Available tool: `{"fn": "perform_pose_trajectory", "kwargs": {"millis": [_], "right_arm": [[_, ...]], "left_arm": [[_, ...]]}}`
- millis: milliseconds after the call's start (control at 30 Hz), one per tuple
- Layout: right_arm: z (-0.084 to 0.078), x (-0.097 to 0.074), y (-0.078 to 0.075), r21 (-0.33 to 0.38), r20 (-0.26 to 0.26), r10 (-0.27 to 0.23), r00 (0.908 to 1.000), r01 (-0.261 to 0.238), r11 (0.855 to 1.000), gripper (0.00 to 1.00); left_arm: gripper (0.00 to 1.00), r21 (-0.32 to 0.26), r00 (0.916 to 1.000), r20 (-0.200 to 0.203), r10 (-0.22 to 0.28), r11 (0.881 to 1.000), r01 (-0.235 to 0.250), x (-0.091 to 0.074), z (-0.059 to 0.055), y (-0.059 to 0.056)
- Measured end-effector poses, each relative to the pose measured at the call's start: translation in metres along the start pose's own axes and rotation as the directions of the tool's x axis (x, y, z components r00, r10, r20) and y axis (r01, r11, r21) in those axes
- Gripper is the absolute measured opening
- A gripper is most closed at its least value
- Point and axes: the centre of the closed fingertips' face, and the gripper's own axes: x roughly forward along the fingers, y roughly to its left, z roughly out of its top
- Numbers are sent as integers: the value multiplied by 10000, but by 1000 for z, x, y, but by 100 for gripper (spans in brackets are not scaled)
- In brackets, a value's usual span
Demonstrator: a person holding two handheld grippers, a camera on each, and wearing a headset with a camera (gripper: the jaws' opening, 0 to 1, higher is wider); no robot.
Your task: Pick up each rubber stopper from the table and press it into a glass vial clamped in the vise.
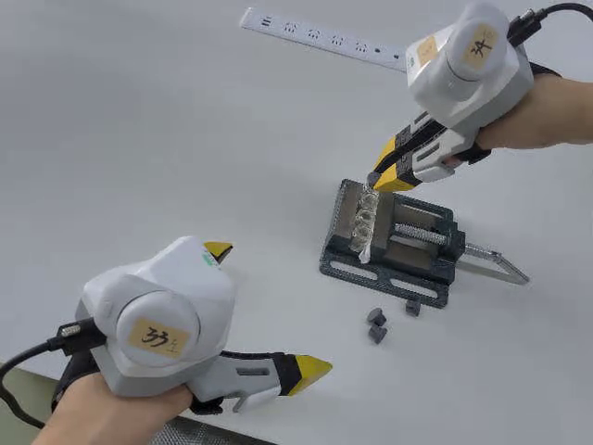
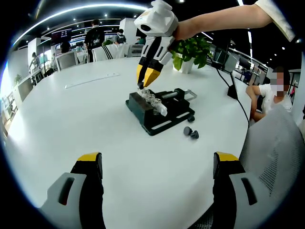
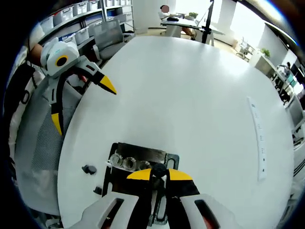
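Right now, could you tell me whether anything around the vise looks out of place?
Mostly tidy: the vials stand upright in the vise. One oddity: a pale piece juts out past the jaws at the row's near end; I cannot tell what it is.

Rounded white plastic left gripper [image 1: 267, 309] and right gripper [image 1: 384, 181] have yellow-tipped black jaws, tan handwritten labels [image 1: 157, 338] and black cables [image 1: 18, 366].
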Motion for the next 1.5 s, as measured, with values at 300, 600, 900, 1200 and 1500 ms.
{"fn": "perform_pose_trajectory", "kwargs": {"millis": [300, 600, 900, 1200, 1500], "right_arm": [[1, -1, 0, 282, 288, -114, 9995, 106, 9995, 4], [0, -2, 2, 1209, 900, -567, 9943, 456, 9916, 4], [-1, -2, 1, 2210, 1401, -1303, 9815, 973, 9704, 3], [0, -2, -2, 2806, 1447, -1752, 9738, 1294, 9511, 4], [0, -2, -2, 2474, 1441, -1783, 9734, 1390, 9589, 6]], "left_arm": [[96, 12, 10000, -10, -26, 10000, 26, 0, 0, -1], [96, -41, 10000, 12, 6, 10000, -6, 0, 0, 0], [96, -11, 10000, -1, -6, 10000, 6, 0, 1, -1], [96, -2, 10000, 3, -16, 10000, 16, 0, 1, -1], [96, -27, 10000, 6, -3, 10000, 3, -1, 1, -1]]}}
